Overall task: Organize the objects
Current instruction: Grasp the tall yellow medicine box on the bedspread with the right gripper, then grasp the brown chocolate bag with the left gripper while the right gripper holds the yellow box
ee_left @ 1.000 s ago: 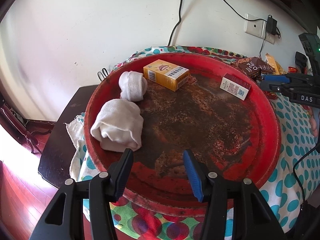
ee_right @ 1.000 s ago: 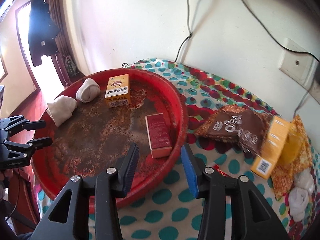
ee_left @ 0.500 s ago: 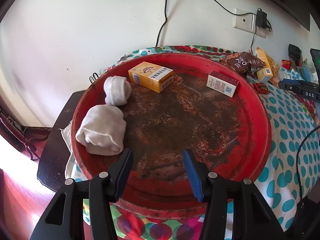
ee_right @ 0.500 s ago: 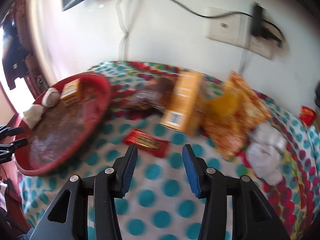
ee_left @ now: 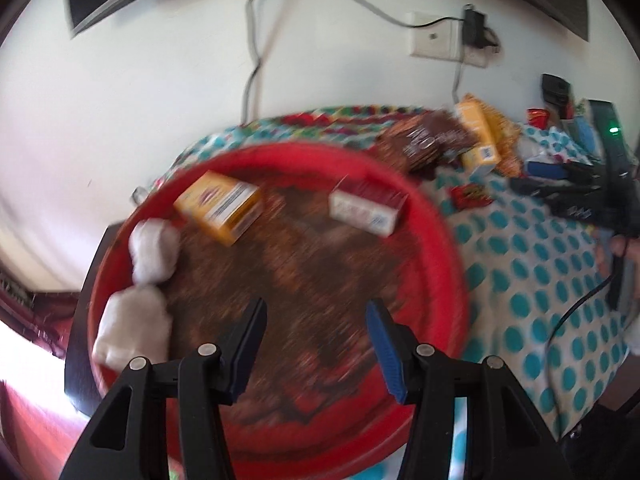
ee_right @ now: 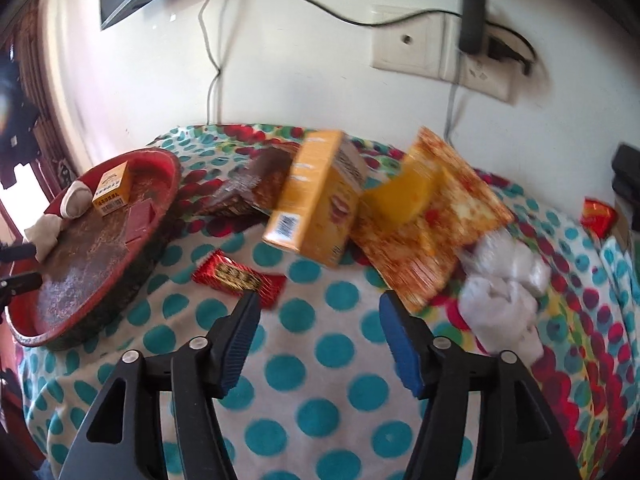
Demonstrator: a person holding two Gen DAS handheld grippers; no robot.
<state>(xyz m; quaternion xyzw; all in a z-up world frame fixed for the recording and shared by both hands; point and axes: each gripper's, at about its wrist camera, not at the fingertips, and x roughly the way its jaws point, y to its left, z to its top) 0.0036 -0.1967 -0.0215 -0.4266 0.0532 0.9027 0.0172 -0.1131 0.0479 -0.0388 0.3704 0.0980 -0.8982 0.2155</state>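
Both your grippers are gaping wide and gripping nothing. Your left gripper (ee_left: 316, 312) is hovering over the red tray (ee_left: 448, 264), where two socks (ee_left: 154, 254) are sitting at nine o'clock. Your right gripper (ee_right: 318, 308) is facing the yellow box (ee_right: 320, 200) at twelve o'clock, a red wrapper (ee_right: 236, 276) lying at ten.

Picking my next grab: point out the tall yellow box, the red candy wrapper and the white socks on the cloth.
tall yellow box (ee_right: 320, 196): right wrist view, front face.
red candy wrapper (ee_right: 236, 276): right wrist view, gold centre.
white socks (ee_right: 500, 312): right wrist view, middle of bundle.
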